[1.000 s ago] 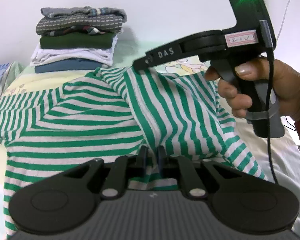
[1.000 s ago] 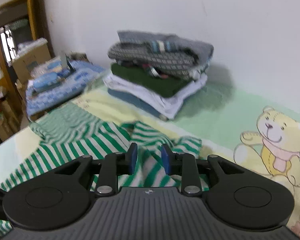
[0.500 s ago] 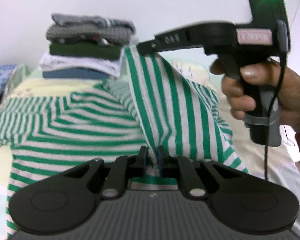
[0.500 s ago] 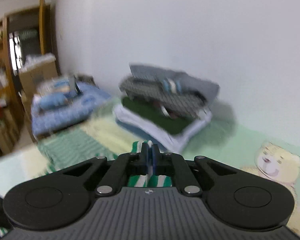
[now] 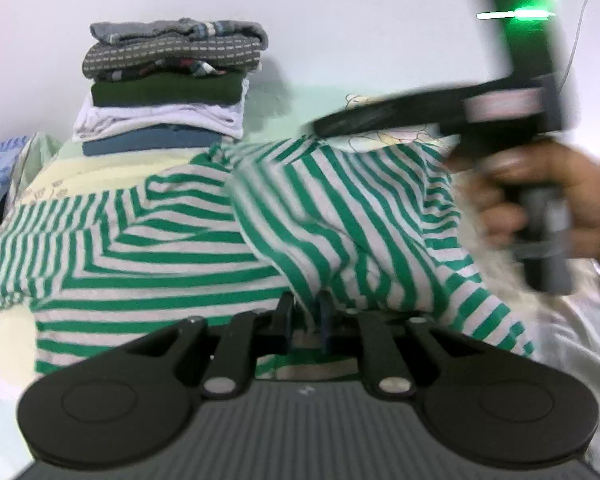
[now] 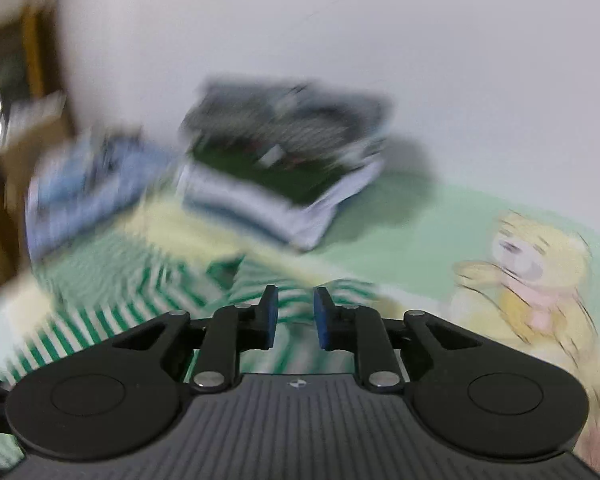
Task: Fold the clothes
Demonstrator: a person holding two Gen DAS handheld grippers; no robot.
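Shirt: green-and-white striped cotton shirt [image 5: 188, 240] lies on the pastel bear-print bed sheet [image 6: 440, 216], its right side thrown leftward in a loose, bunched flap.
Left tool [image 5: 306, 312]: nearly closed, pinching the near hem of that flap.
Right tool [image 6: 294, 316]: jaws apart, holding nothing, just above the shirt's far edge; view blurred.
Done: 1 side roughly folded over; a stack of folded clothes [image 5: 168, 88] sits far left.
Left: flap needs flattening, left sleeve remains spread.
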